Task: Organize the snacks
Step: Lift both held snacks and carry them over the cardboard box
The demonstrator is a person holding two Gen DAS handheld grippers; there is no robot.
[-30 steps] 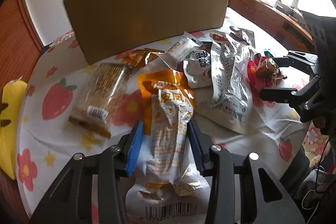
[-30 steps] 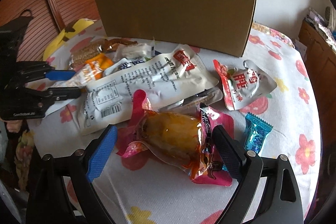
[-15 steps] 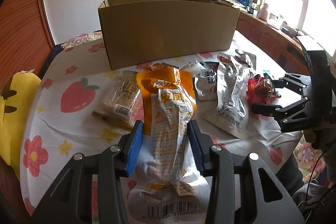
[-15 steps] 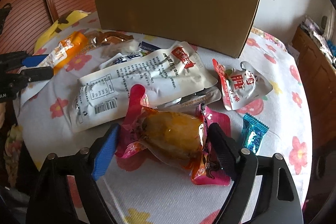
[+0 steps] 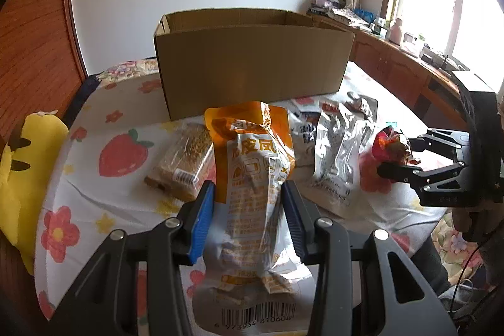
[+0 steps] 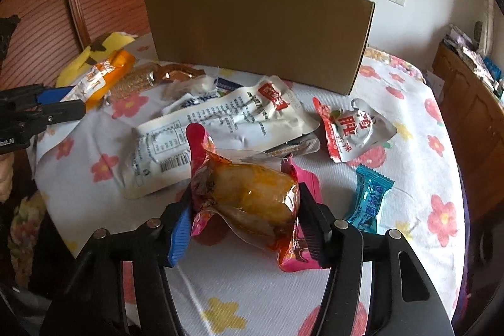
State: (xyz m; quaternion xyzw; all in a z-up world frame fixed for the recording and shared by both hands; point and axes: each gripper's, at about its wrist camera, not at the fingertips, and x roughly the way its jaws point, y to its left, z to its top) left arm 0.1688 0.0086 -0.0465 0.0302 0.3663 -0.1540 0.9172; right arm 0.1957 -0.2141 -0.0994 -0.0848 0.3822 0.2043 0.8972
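Note:
My left gripper [image 5: 249, 194] is shut on an orange and white snack pouch [image 5: 255, 175] and holds it above the table, in front of the open cardboard box [image 5: 252, 68]. My right gripper [image 6: 245, 210] is shut on a pink-edged clear packet with an orange-brown snack [image 6: 252, 194], lifted off the cloth. The box [image 6: 258, 33] stands at the far side of the table. In the right wrist view the left gripper [image 6: 60, 106] and its orange pouch [image 6: 100, 77] are at the left. In the left wrist view the right gripper [image 5: 397, 156] is at the right.
On the flowered tablecloth [image 6: 409, 115] lie a large white packet [image 6: 220, 128], a red-white pouch [image 6: 349, 128], a blue candy wrapper [image 6: 371, 200] and a clear-wrapped brown cake bar [image 5: 182, 162]. A yellow plush [image 5: 19, 172] lies at the left edge. A wooden cabinet [image 5: 393, 68] runs at the right.
Both grippers have risen with their packets. The right gripper closed from wide open onto the pink packet and lifted it. The left gripper raised the orange pouch, with the box's open top coming into view.

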